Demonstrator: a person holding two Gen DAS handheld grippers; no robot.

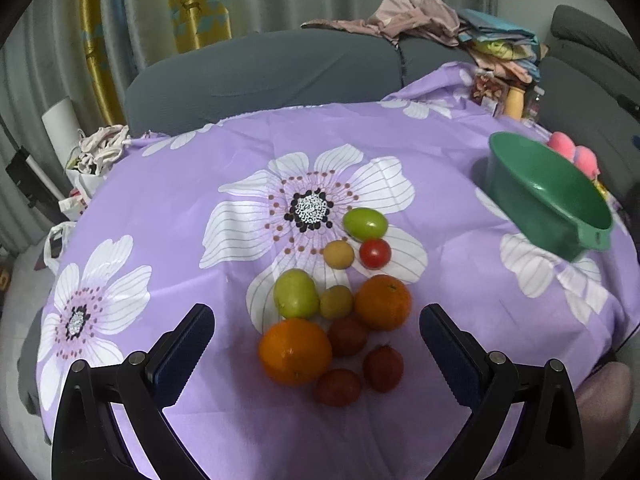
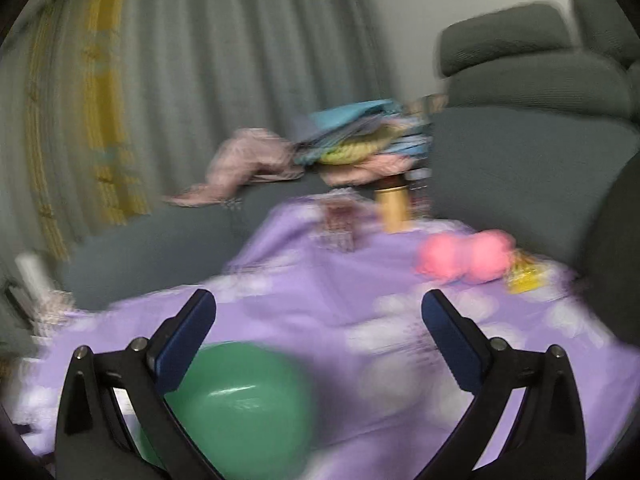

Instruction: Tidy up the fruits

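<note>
A pile of fruit lies on the purple flowered cloth (image 1: 200, 168) in the left wrist view: two oranges (image 1: 295, 351) (image 1: 383, 302), two green fruits (image 1: 296, 294) (image 1: 365, 223), a red tomato (image 1: 375, 253), two small yellowish fruits (image 1: 338, 254) and several dark red ones (image 1: 347, 336). My left gripper (image 1: 316, 330) hovers open just before the pile, nothing between its fingers. A green bowl (image 1: 548, 194) stands at the right. In the blurred right wrist view the green bowl (image 2: 244, 404) sits low, beside the left finger of my open, empty right gripper (image 2: 318, 314).
A grey sofa (image 1: 260, 76) curves behind the table with heaped clothes (image 1: 420, 16) on it. A yellow bottle (image 2: 394, 208), pink round things (image 2: 464, 258) and a yellow packet (image 2: 524, 276) stand at the cloth's far right. Bags (image 1: 96, 156) lie at the left.
</note>
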